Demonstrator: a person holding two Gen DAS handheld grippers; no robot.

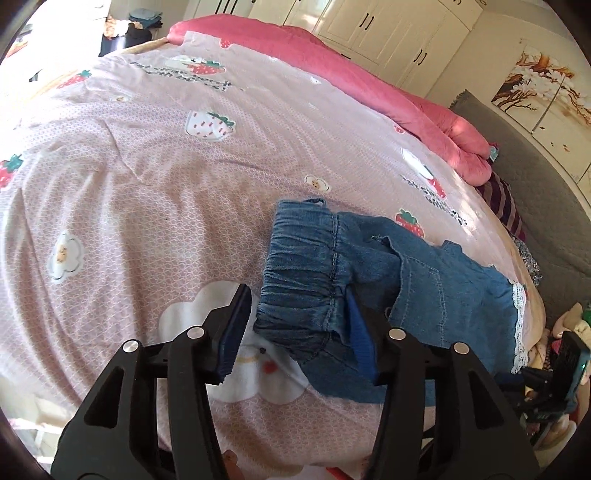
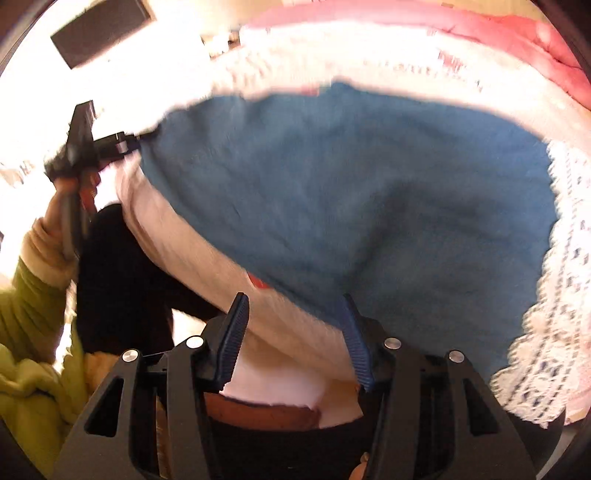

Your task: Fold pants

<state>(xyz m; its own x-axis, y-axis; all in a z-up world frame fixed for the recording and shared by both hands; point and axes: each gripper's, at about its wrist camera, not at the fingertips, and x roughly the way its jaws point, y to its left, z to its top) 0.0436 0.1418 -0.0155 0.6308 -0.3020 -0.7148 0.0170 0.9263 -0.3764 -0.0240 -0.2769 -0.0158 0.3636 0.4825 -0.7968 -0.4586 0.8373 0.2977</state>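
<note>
Small blue denim pants (image 1: pixel 373 273) with an elastic waistband (image 1: pixel 306 266) and white lace hems (image 1: pixel 519 325) lie on the pink strawberry bedsheet (image 1: pixel 166 166). My left gripper (image 1: pixel 295 317) is open, its jaws either side of the near waistband corner, low over the cloth. In the right wrist view the denim (image 2: pixel 351 199) fills the frame, blurred, with the lace hem (image 2: pixel 554 295) at the right. My right gripper (image 2: pixel 295 325) is open at the pants' near edge, its right finger (image 2: pixel 356 347) against the denim. The left gripper (image 2: pixel 88 147) shows there at the pants' far left corner.
A rolled pink quilt (image 1: pixel 369 85) lies along the bed's far side. A grey headboard (image 1: pixel 535 184) and striped cloth (image 1: pixel 502 199) are at the right. White wardrobes (image 1: pixel 388 33) stand behind. The person's green sleeve (image 2: pixel 33 332) is at left.
</note>
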